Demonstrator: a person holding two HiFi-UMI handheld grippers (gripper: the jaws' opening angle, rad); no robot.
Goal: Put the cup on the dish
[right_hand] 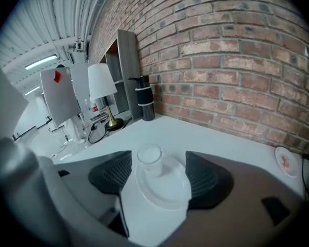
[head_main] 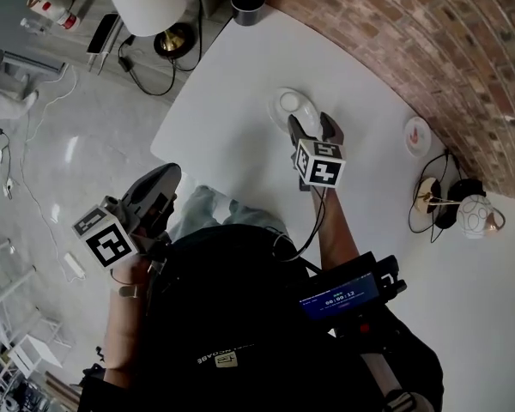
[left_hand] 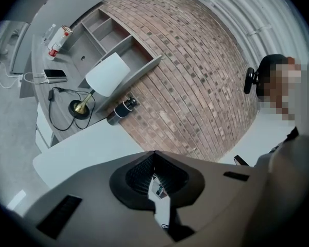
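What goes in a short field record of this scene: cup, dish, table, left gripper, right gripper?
Cup: small translucent white cup, upright on the dish's far side
Dish: round white dish, on the table
Table: white table, by brick wall
Right gripper: open, jaws flanking the dish, empty
Left gripper: shut, empty, off the table

cup (right_hand: 150, 160): frosted translucent | dish (right_hand: 167, 193): glossy white | table (right_hand: 211, 135): matt smooth | wall (right_hand: 237, 60): rough brick
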